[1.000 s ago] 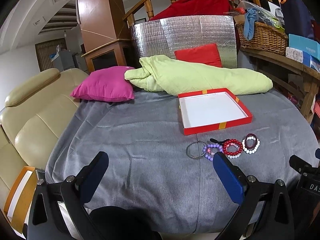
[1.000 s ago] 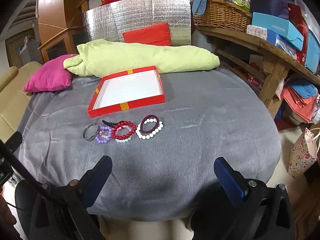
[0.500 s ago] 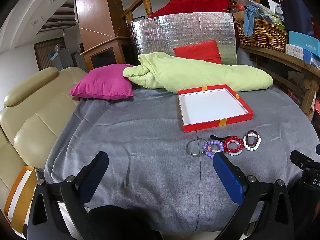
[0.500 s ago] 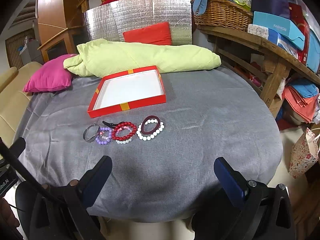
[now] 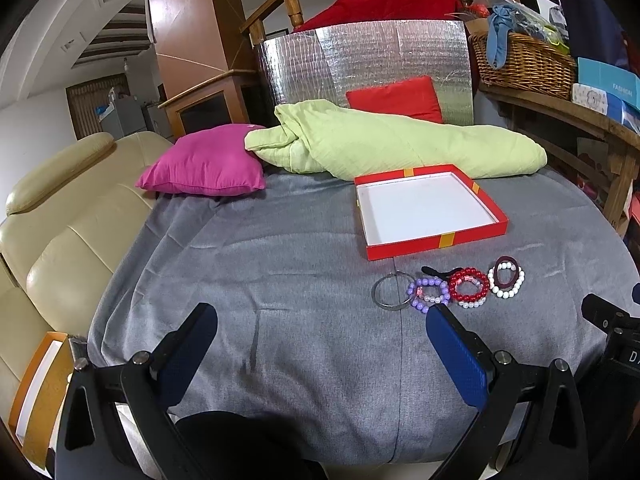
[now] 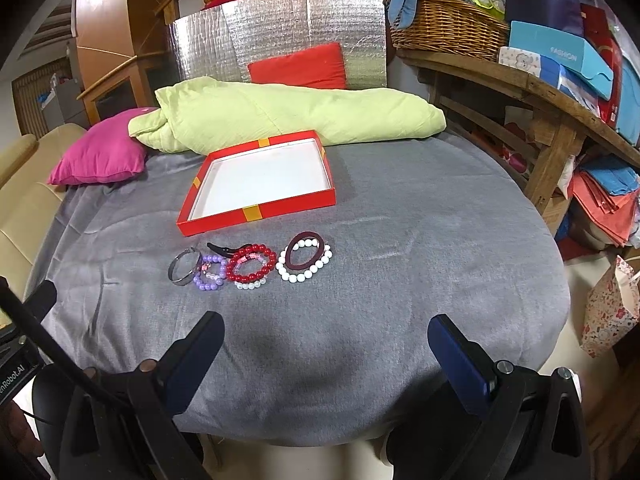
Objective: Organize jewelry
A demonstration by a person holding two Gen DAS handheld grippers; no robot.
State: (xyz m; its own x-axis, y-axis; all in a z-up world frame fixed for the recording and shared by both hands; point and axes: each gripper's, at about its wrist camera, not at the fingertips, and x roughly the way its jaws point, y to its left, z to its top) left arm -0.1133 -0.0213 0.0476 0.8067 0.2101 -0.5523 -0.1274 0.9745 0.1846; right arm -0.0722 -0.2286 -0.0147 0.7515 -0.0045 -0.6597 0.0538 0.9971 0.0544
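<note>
Barely anything has shifted since a second ago: both views have crept a touch closer to the jewelry, and the pieces themselves lie exactly where they lay. So no sorting has started yet, and this reads as the approach.

Look at the row on the grey cloth-covered round table (image 6: pixel 420 248): a thin silver metal bangle (image 6: pixel 185 266) at the left end, touching a lilac beaded bracelet (image 6: pixel 210 272), then a red beaded bracelet (image 6: pixel 251 263) lying on a clear-bead one, with a black hair clip (image 6: pixel 222 249) poking out behind. Just apart at the right end sits a white pearl-bead bracelet (image 6: pixel 306 261) with a maroon elastic hair band (image 6: pixel 305 251) resting on it. Just beyond the row waits the shallow red cardboard box with a white floor (image 6: pixel 260 213), nothing in it (the obvious home for the lot, I'd say).

Left gripper (image 5: pixel 320 346) hangs near the table's edge, tongs spread wide, holding nothing, the bangle just ahead of its right finger. Right gripper (image 6: pixel 326 354) likewise spread and bare, low over the near edge, the row ahead to its left.

Further back: a pale green quilt (image 6: pixel 280 116), a magenta cushion (image 6: pixel 100 156), a red cushion (image 6: pixel 300 66) against a silver foil panel (image 6: pixel 272 28).
</note>
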